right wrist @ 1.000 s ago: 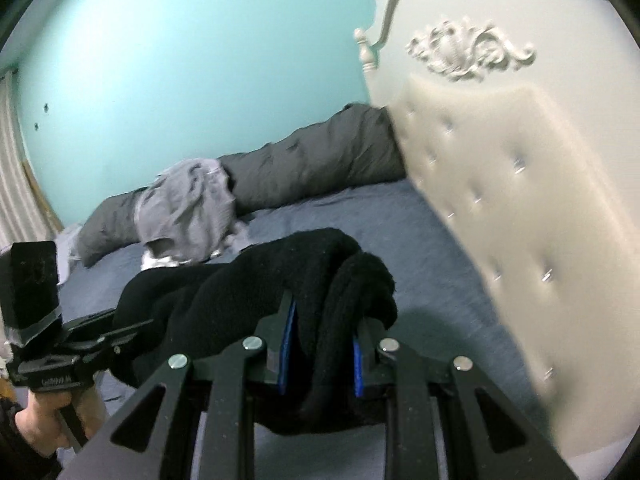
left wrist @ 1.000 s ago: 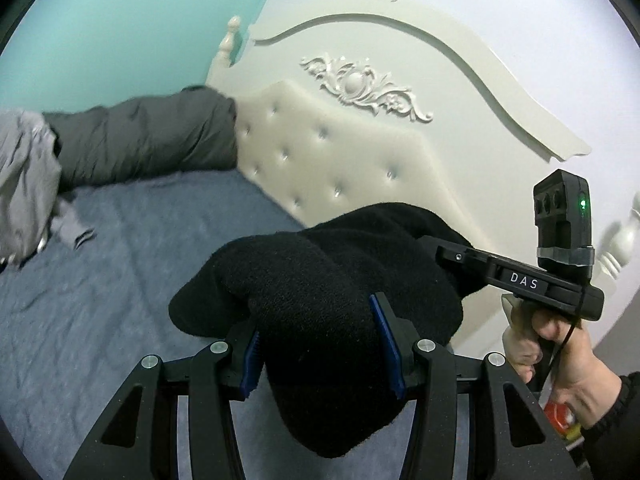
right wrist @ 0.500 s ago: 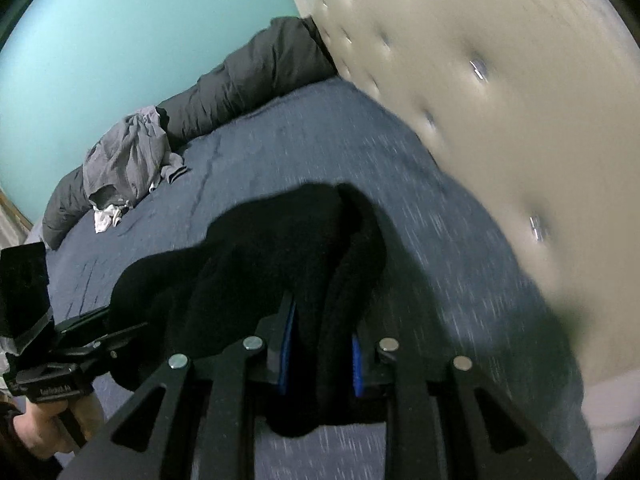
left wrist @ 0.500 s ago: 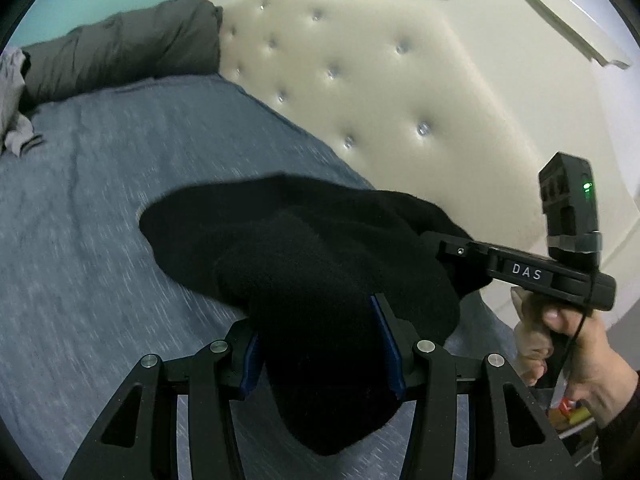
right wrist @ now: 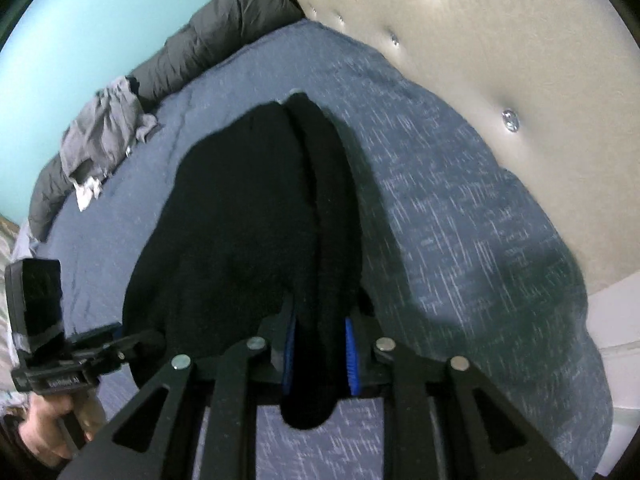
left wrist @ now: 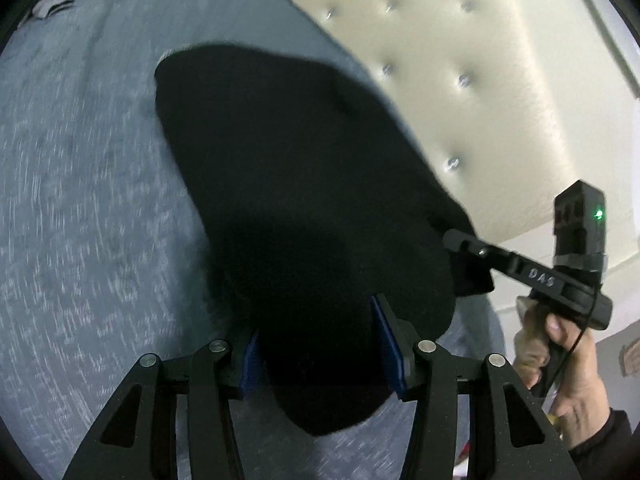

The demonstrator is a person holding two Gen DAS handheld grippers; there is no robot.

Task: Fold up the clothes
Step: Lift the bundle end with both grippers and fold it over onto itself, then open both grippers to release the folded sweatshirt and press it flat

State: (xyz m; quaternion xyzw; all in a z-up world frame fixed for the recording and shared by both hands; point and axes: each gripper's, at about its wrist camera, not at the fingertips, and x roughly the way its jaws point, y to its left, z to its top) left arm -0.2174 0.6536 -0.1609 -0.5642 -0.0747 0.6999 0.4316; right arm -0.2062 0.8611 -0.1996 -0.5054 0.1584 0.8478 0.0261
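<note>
A: Where is the black fleece garment (left wrist: 304, 184)?

B: It hangs over the blue bed (left wrist: 80, 200), close to the cream tufted headboard (left wrist: 480, 92). Both grippers carry it. Its far edge droops toward the bed; I cannot tell whether it touches.

A: What is the left gripper (left wrist: 320, 356) doing?

B: Its blue-padded fingers (left wrist: 390, 348) are pinching a thick bunch of the black fleece garment, on the side farther from the headboard. A lobe of cloth spills out below the pads.

A: And the right gripper (right wrist: 320, 344)?

B: Pressed in on a narrower fold of the same garment, on the side nearer the headboard. In the right wrist view the garment (right wrist: 256, 216) shows two layers with a seam-like groove running away from the gripper.

A: Can each gripper be seen from the other camera?

B: Yes. The left wrist view shows the right gripper's body (left wrist: 552, 280) just below the headboard, with a green light on its top block and the person's right hand (left wrist: 560, 364) on the handle. The right wrist view shows the left hand (right wrist: 48, 428) on its handle, well away from the headboard.

A: Anything else on the bed?

B: A crumpled grey garment (right wrist: 104, 136) lies far from the headboard's near end, against a dark rolled duvet (right wrist: 224, 36) that runs along the teal wall (right wrist: 88, 12) and meets the headboard.
</note>
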